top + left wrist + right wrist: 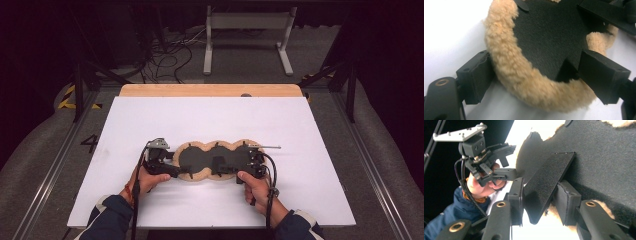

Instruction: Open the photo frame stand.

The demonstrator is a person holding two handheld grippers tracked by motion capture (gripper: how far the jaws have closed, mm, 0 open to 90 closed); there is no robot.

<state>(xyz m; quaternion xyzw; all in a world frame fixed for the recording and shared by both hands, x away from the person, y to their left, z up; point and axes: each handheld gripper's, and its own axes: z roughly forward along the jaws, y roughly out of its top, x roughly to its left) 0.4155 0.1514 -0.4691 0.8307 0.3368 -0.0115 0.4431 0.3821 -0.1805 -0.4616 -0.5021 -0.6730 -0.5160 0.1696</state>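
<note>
A three-lobed pad (200,159) lies on the white board, with a black felt face and a tan fleece rim (506,72). My left gripper (172,163) is at the pad's left end. Its jaws (536,65) stand wide and open around the fleece rim, one pad outside the fleece and the other over the black face. My right gripper (251,162) is at the pad's right end. It is shut (541,188) on a stiff black flap (549,177) of the pad, which is lifted at a slant. The left gripper (509,162) also appears farther off in the right gripper view.
The white board (210,115) covers a table with a wooden strip (210,90) along its far edge. Beyond it on the floor stand a white metal frame (247,35) and loose cables (170,55). Metal rails run along both sides.
</note>
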